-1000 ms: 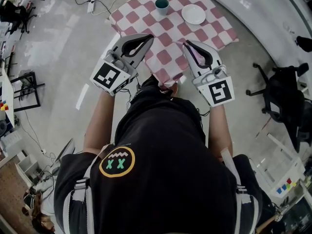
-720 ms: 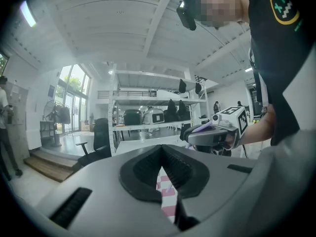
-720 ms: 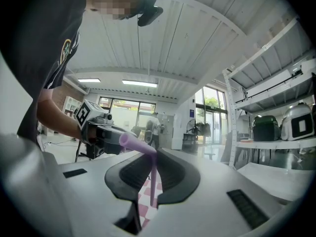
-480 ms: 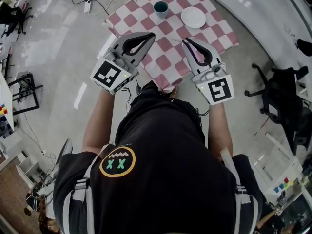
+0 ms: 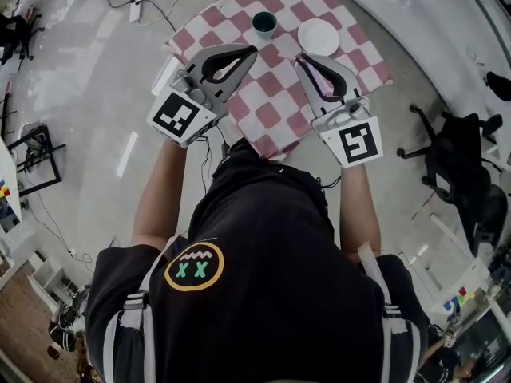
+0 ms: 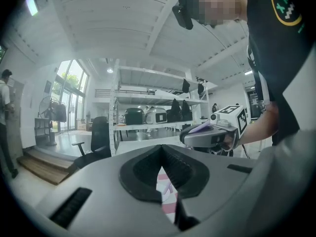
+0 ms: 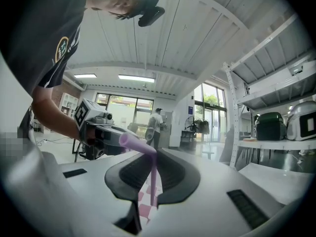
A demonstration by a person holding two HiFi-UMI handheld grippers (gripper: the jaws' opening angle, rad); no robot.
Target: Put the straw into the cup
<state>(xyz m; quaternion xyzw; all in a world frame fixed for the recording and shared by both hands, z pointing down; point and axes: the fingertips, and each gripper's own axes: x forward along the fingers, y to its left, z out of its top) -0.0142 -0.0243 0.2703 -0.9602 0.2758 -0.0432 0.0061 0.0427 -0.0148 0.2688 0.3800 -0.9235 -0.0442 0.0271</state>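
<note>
A teal cup [image 5: 264,24] stands on the pink-and-white checked tablecloth [image 5: 271,94], with a white plate [image 5: 318,36] to its right. My right gripper [image 5: 300,59] hovers over the cloth just before the plate and is shut on a bent purple straw [image 7: 153,181], which also shows in the head view [image 5: 318,84]. The straw's short bent end sticks out to the left in the right gripper view. My left gripper [image 5: 253,51] hangs over the cloth before the cup, jaws closed with nothing between them. In the left gripper view the left gripper [image 6: 162,150] faces the right gripper [image 6: 210,135].
A black office chair [image 5: 463,162] stands on the floor to the right of the table. Cables and a power strip [image 5: 134,8] lie on the floor at top left. Metal shelving [image 6: 148,117] stands beyond the table, and a person [image 7: 156,125] stands far off.
Both grippers have moved forward over the tablecloth, closer to the cup and plate. The straw stays held in the right gripper.
</note>
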